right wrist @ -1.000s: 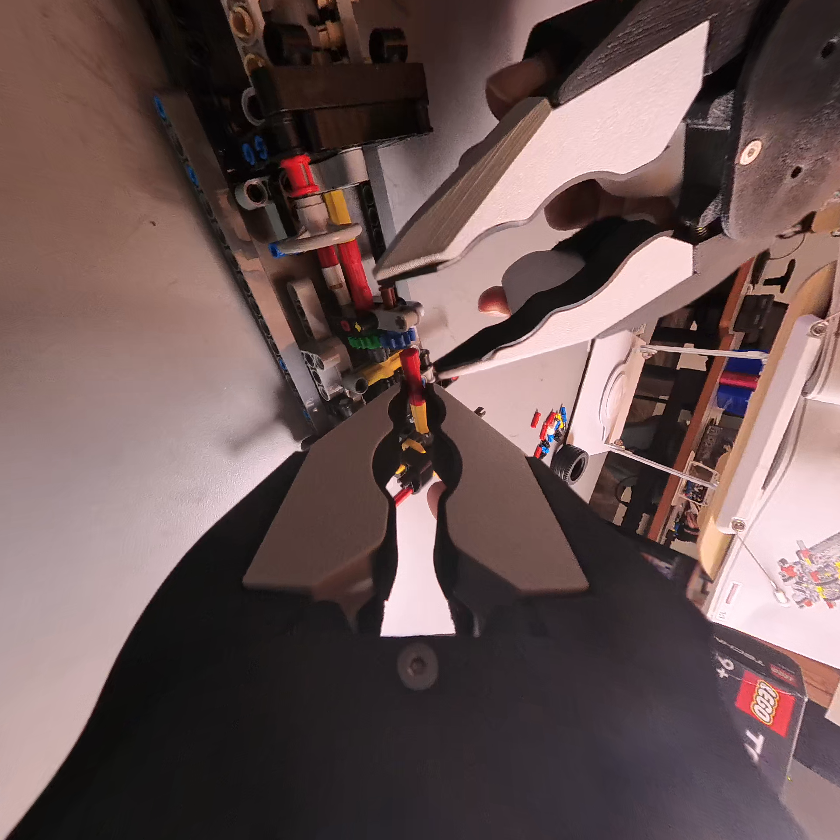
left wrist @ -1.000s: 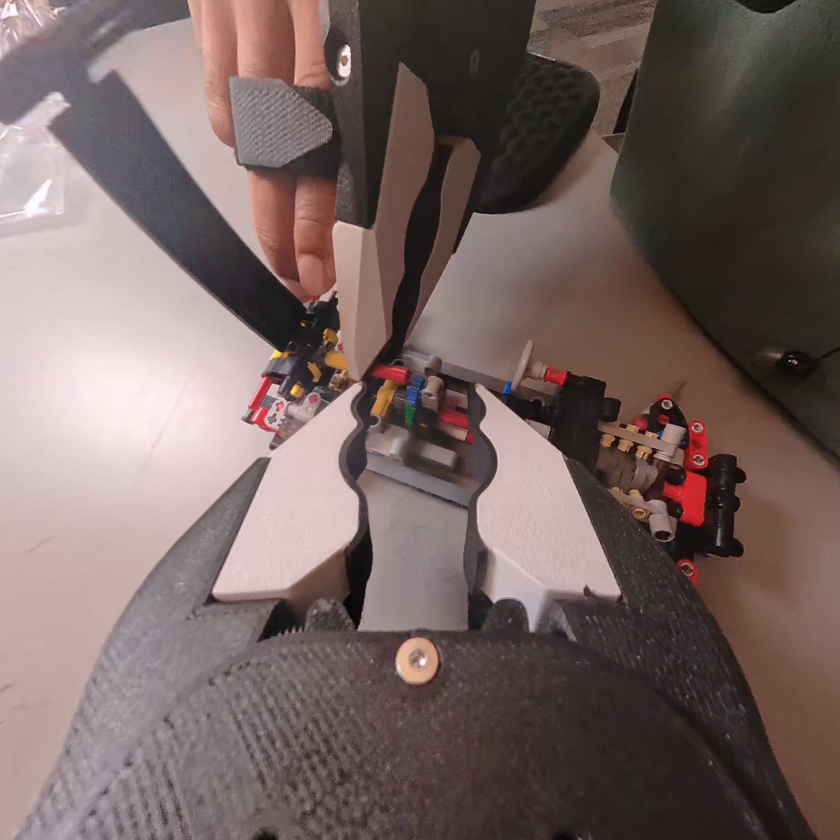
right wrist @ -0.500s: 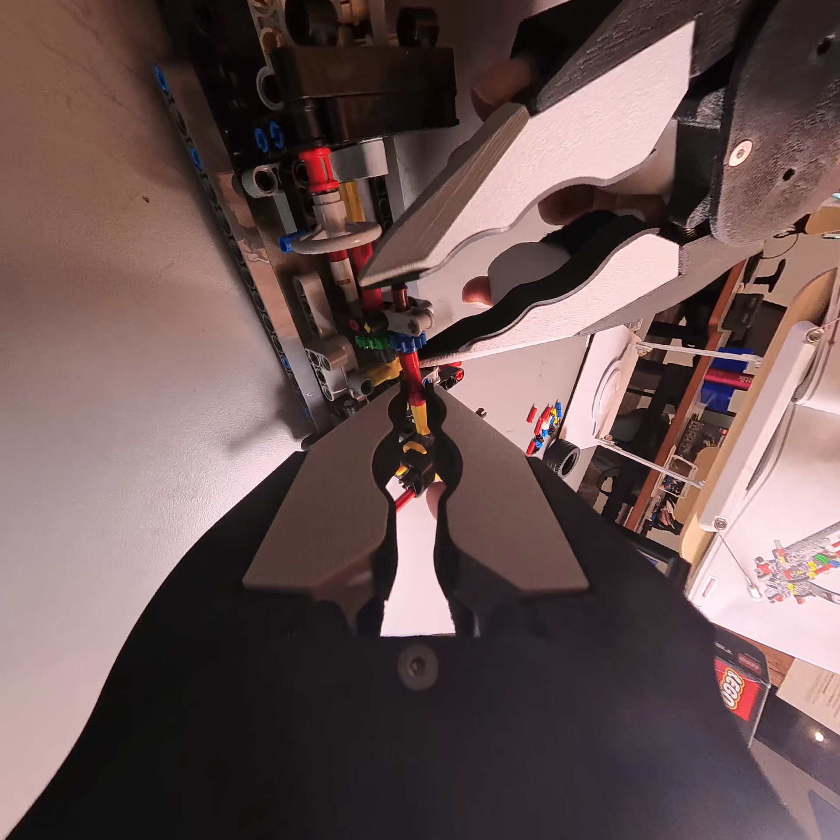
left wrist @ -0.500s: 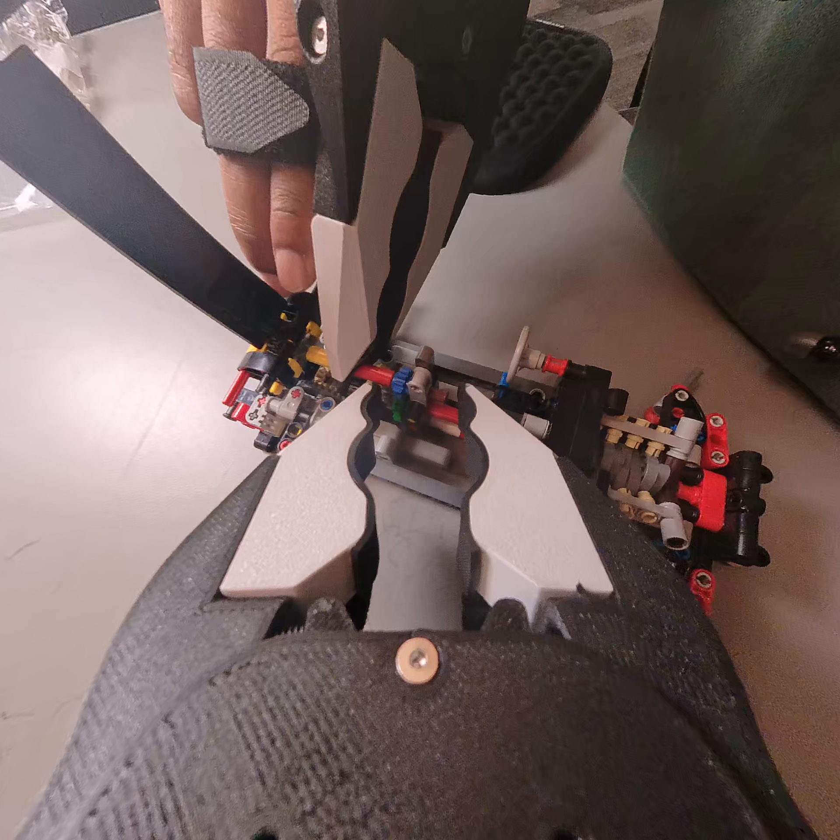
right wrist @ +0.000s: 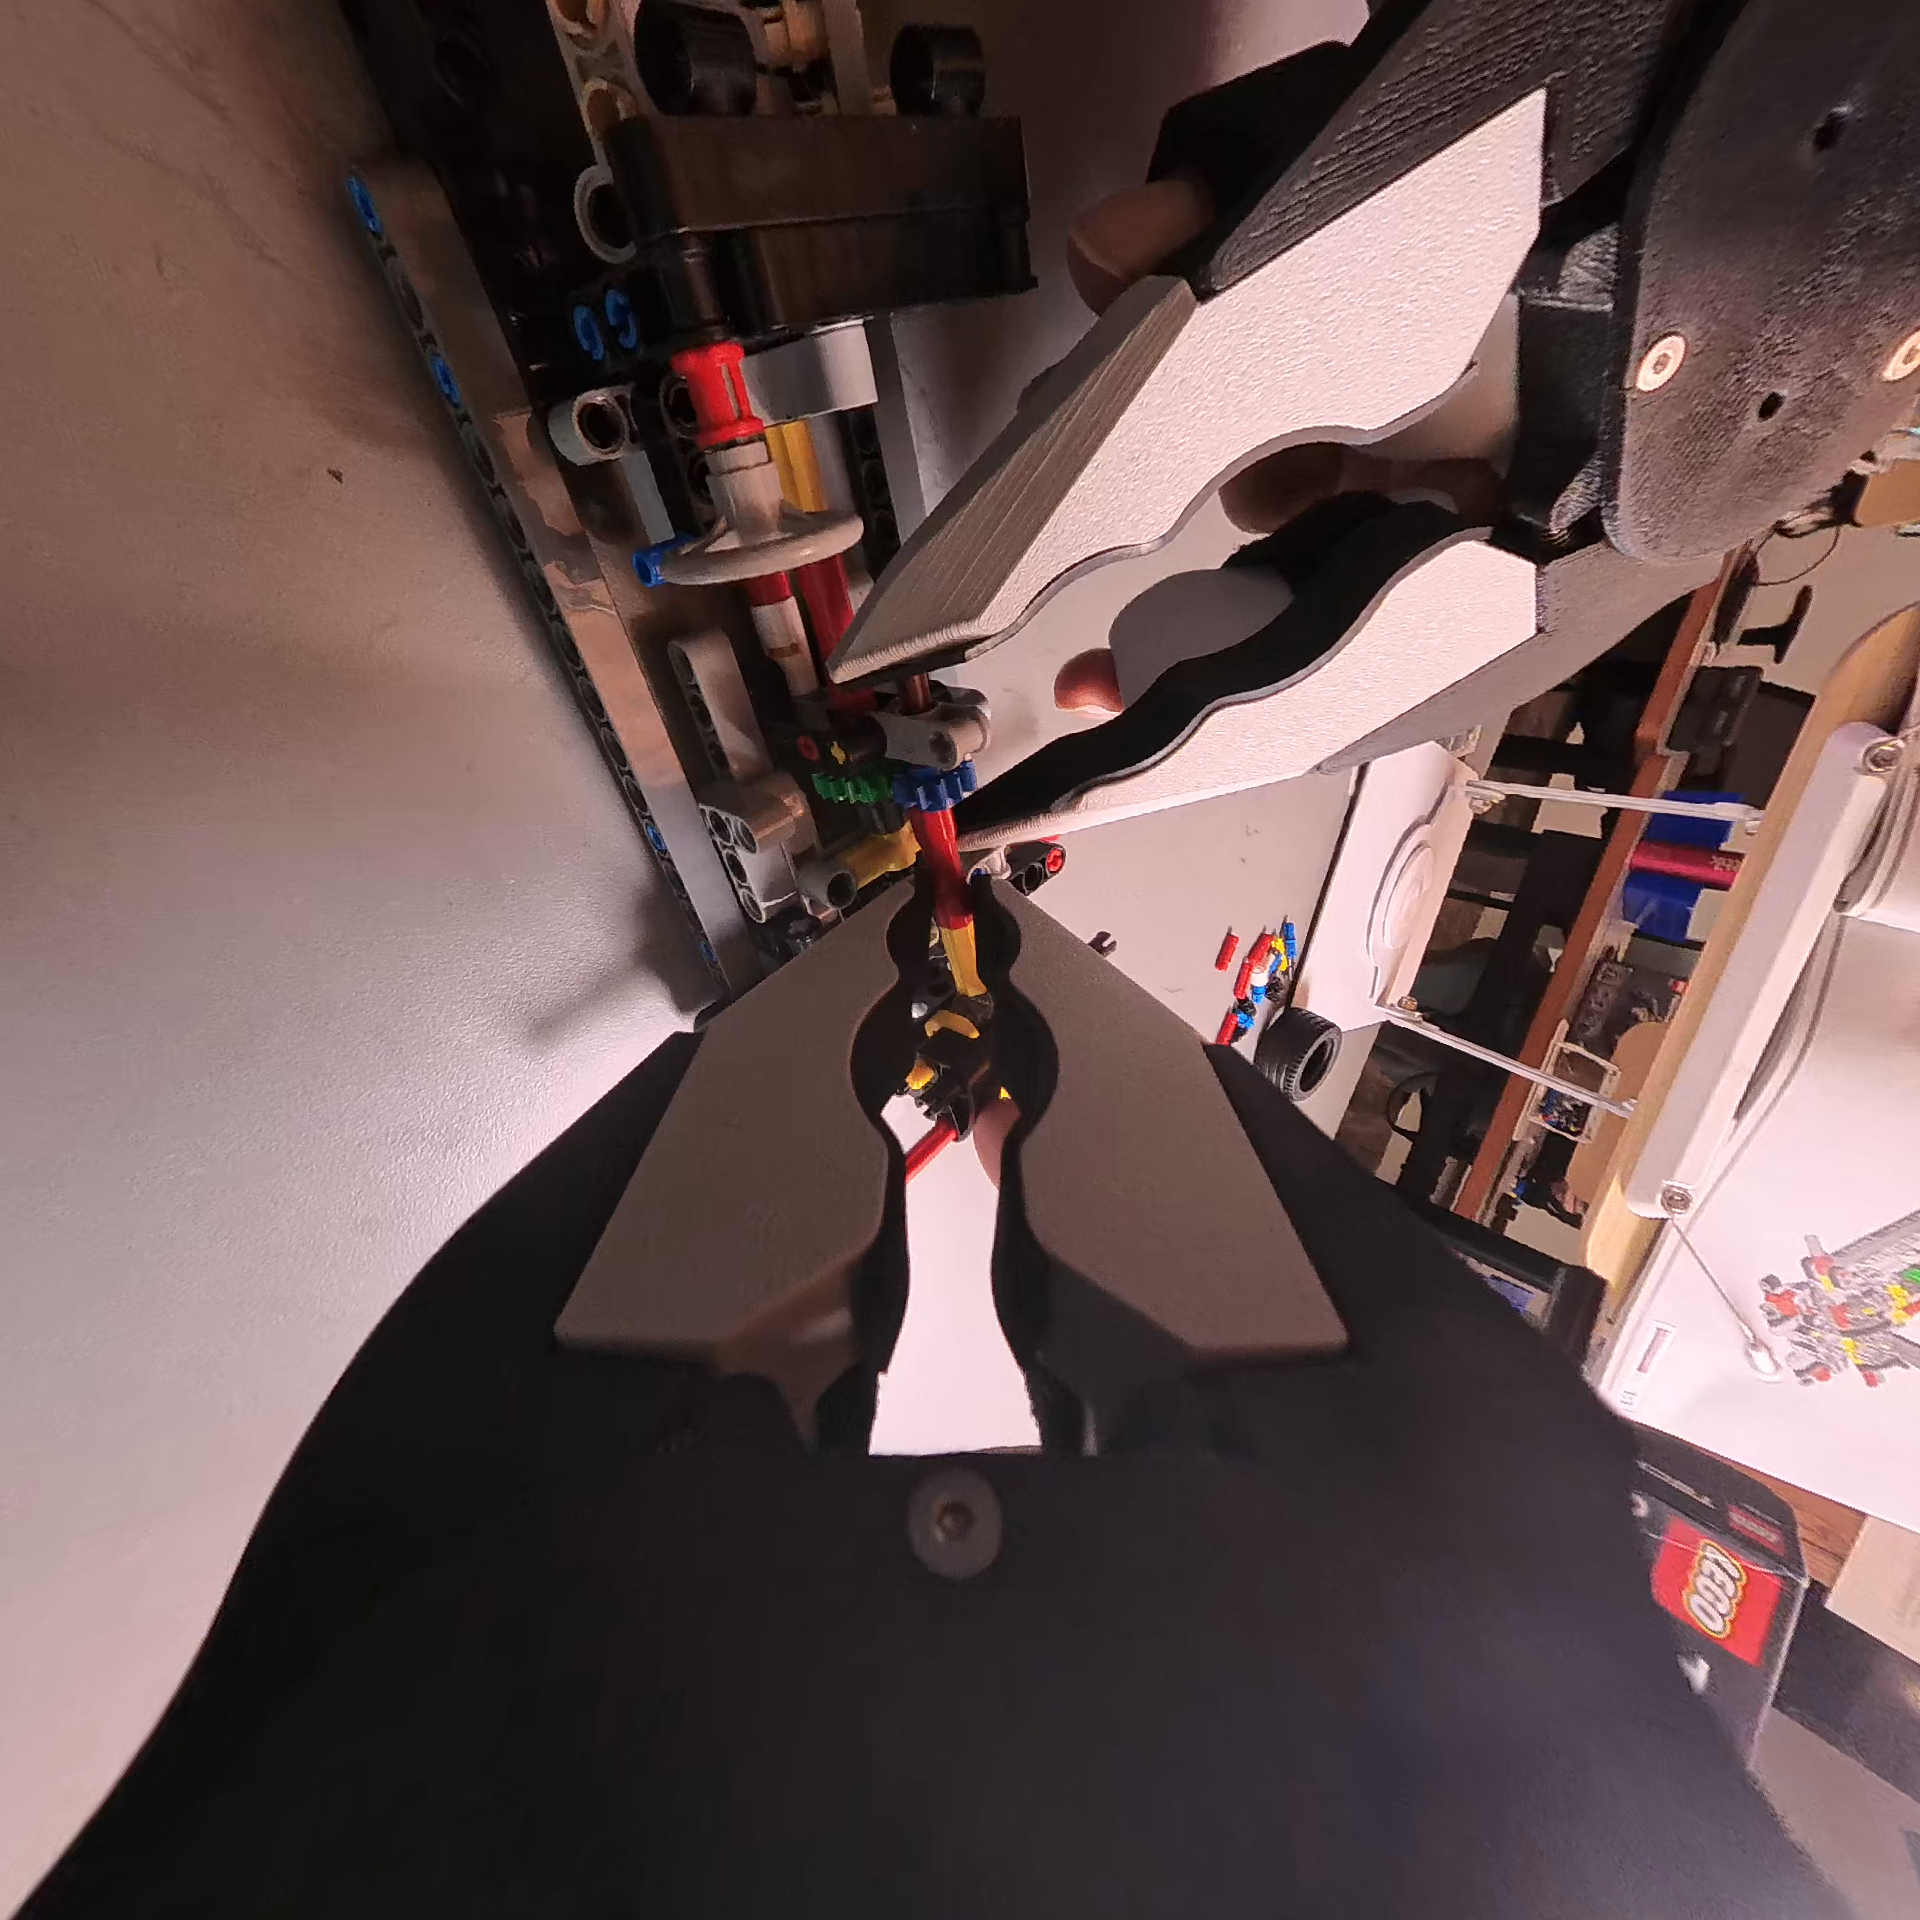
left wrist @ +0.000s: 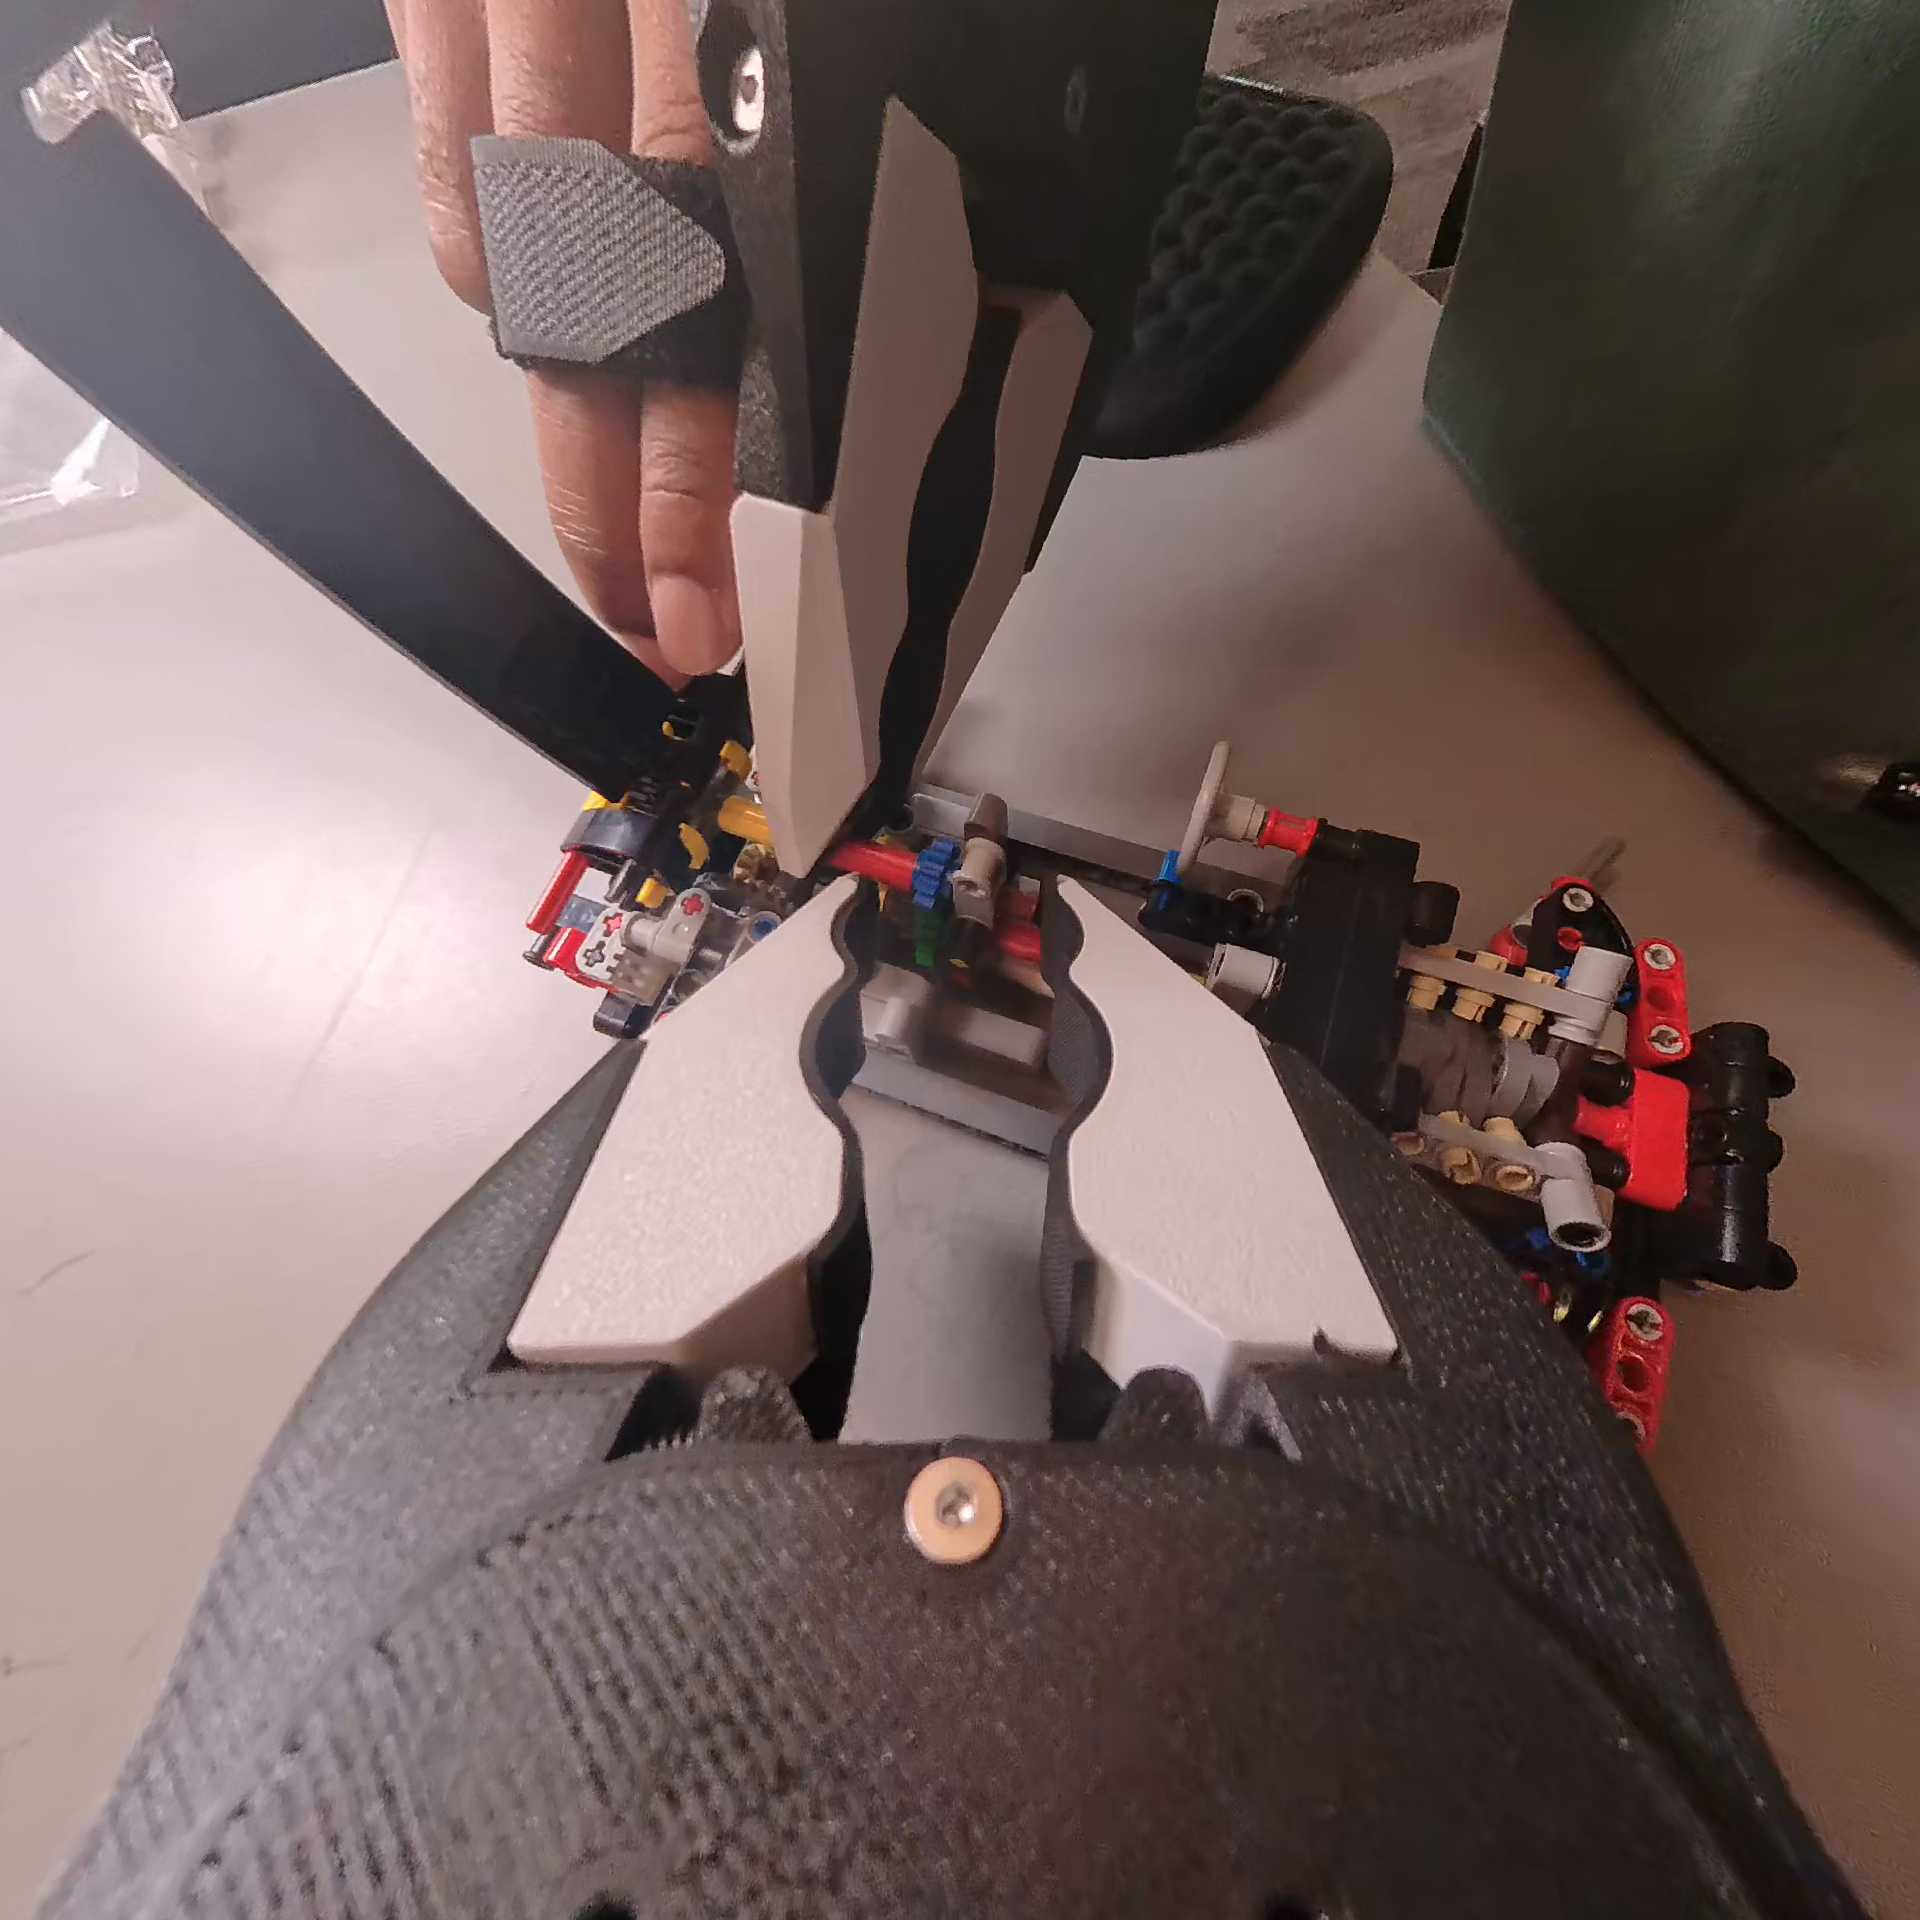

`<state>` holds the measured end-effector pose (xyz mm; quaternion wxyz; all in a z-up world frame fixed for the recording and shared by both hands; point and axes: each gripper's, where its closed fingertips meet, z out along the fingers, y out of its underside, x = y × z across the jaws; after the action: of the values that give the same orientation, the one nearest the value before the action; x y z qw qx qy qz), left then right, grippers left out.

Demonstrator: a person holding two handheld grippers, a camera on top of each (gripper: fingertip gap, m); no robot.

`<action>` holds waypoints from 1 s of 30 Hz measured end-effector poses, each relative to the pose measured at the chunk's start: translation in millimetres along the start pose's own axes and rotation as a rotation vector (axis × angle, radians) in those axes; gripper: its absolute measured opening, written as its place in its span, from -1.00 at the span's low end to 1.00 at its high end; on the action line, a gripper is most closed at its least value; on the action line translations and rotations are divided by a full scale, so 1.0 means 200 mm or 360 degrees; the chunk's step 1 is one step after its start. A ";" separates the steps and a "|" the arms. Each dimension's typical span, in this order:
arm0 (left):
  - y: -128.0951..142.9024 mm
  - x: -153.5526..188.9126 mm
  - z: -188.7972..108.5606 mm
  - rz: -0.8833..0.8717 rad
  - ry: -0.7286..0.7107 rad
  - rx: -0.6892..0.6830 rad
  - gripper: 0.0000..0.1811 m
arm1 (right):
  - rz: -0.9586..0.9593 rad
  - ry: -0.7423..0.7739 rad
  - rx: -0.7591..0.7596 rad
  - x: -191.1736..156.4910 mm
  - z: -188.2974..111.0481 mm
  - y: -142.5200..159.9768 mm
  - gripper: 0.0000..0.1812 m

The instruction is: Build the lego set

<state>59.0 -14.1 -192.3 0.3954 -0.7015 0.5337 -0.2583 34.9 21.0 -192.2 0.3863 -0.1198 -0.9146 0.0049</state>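
Since a second ago the left gripper [left wrist: 951, 904] has pushed closer over the model [left wrist: 1340, 966], its tips now bracketing the blue gear [left wrist: 935, 868] without squeezing, jaws apart. The right gripper [right wrist: 951, 899] stays clamped on the red axle [right wrist: 940, 842] at the model's end. The model lies on the table [left wrist: 260, 935].

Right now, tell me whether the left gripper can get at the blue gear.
Probably yes. The left gripper stands open with the blue gear just past its fingertips, nothing between. The right gripper, shut on the red axle beside it, crowds that side.
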 end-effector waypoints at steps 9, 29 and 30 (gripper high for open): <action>0.00 0.00 0.01 -0.0017 0.0038 0.0016 -0.65 | 0.0046 0.0009 0.0013 0.00 0.00 0.00 -0.93; 0.01 0.00 0.01 -0.0022 0.0103 0.0096 -0.70 | 0.0066 0.0037 0.0016 0.00 0.00 0.00 -0.93; 0.01 0.00 0.01 -0.0022 0.0105 0.0101 -0.70 | 0.0066 0.0037 0.0016 0.00 0.00 0.00 -0.93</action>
<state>59.3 -13.1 -195.3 0.3980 -0.6833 0.5331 -0.3008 35.2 21.5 -191.6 0.3974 -0.1369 -0.9072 0.0162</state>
